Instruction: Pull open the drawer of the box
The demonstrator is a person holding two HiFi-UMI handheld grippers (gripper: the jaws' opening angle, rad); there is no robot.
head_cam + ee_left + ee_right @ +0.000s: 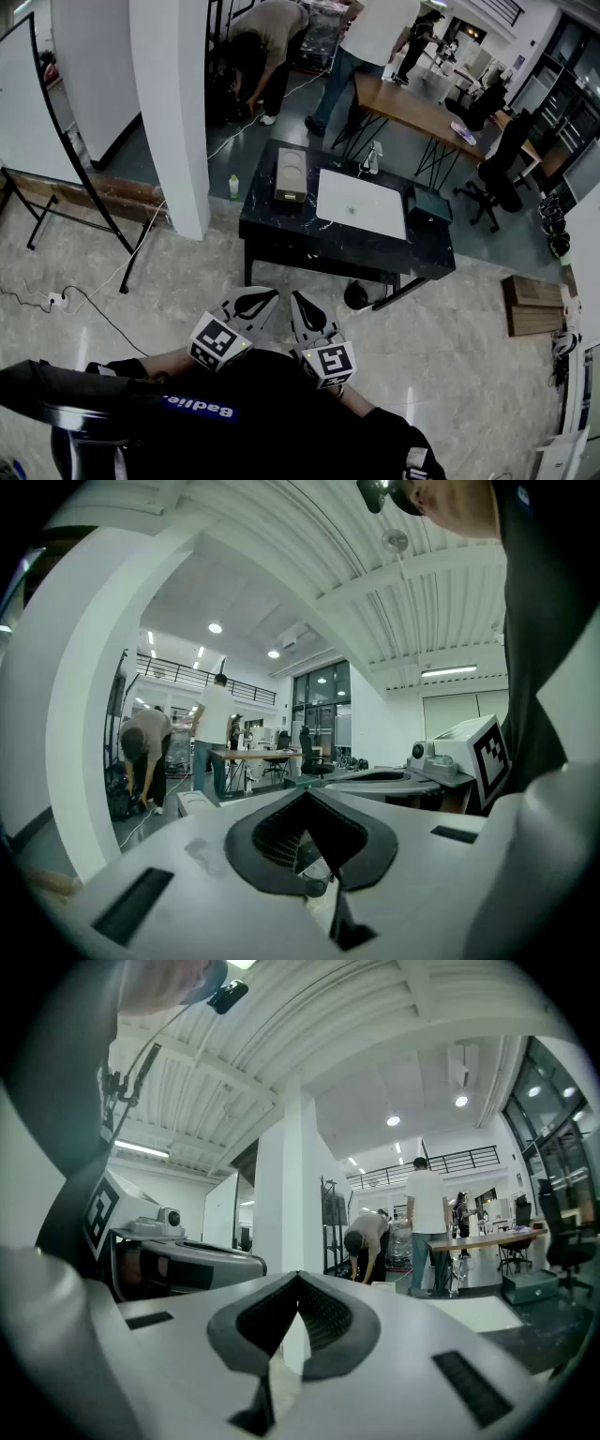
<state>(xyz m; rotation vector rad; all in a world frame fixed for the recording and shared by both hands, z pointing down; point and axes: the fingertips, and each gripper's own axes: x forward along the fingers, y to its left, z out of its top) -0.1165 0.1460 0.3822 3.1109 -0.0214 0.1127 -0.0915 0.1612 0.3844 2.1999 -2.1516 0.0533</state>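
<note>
Floor (178,291) lies open between left gripper (268,297), right gripper (298,302), both pinched together and empty, and table (281,236) edge at twelve o'clock; box (291,173) beyond.

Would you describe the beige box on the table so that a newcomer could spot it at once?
Find the low black table right of the white pillar. At its left end, beside the flat white sheet, sits the beige box. It is the only tan, raised oblong there; the small box at the far end is dark green.
</note>
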